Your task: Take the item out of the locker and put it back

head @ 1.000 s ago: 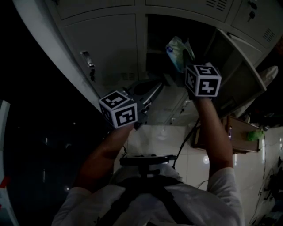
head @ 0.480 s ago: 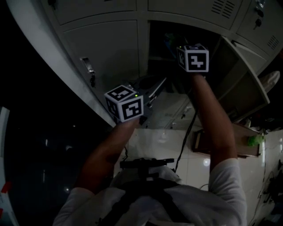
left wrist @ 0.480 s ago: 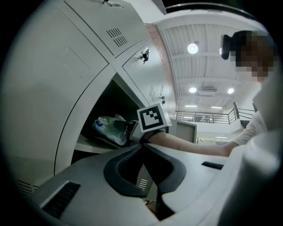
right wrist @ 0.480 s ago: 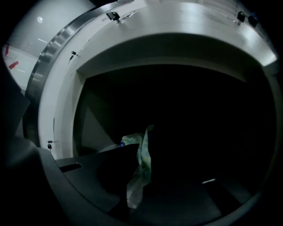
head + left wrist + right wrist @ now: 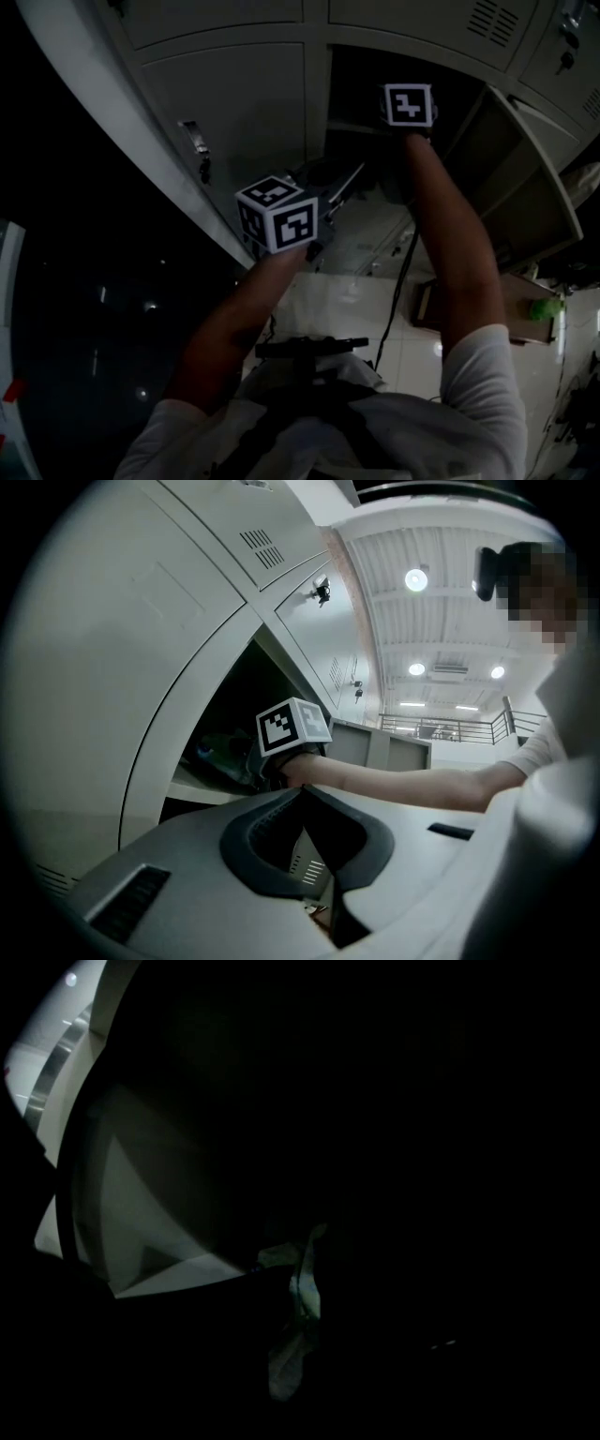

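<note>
R gripper (image 5: 300,1330) sits inside the open locker (image 5: 361,70), upper centre of head view, clenched on pale packet (image 5: 306,1283), a thin strip betw. its jaws. L gripper (image 5: 302,799) outside, jaws together, empty.

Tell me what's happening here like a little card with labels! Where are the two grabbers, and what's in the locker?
Place: grey locker with its door swung open
Right side: right gripper is reached into the dark compartment
Held thing: pale crinkly packet between the right gripper's jaws, apparently clamped
Left side: left gripper is outside the locker, jaws together, nothing in them
Light: very dim inside, so the packet's print can't be read
</note>
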A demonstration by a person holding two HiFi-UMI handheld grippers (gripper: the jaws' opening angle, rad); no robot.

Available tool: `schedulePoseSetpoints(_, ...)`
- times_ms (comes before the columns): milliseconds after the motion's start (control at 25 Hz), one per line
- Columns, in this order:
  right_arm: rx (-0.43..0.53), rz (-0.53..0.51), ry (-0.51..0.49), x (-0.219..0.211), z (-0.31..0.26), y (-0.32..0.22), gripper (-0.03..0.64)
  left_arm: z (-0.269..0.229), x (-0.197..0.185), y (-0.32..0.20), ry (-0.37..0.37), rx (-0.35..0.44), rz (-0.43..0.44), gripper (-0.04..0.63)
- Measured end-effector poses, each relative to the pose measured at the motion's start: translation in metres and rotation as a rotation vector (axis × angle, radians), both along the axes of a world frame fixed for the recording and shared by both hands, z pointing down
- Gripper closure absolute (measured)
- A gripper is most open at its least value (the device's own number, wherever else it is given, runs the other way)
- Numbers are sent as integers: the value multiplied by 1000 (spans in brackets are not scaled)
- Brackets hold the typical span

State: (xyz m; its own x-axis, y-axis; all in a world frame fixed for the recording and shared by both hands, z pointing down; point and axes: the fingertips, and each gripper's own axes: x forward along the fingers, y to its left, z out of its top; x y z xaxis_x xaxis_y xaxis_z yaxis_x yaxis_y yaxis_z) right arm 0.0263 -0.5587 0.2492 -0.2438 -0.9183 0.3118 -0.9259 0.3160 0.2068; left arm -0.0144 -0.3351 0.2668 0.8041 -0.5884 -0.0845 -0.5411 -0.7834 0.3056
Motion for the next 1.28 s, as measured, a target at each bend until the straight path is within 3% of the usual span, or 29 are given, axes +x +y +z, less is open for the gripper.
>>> schedulePoseSetpoints(360, -4, 3, 67, -3, 13, -3, 594, 7, -4, 0, 7, -12, -9, 598)
schedulePoseSetpoints(560, -11, -26, 54, -8, 13, -2, 485, 4, -2, 3, 18, -9, -4, 598)
schedulePoseSetpoints(760, 48, -24, 35, -3, -1, 3, 421, 2, -2, 7, 16, -3, -3, 598)
schedulePoseSetpoints(1080, 118, -27, 57, 2, -21, 36, 414, 5, -10, 18, 26, -18, -5, 598)
schedulePoseSetpoints(1280, 109, -52, -6, 5, -20, 70, 414, 5, -16, 30, 27, -12, -1, 598)
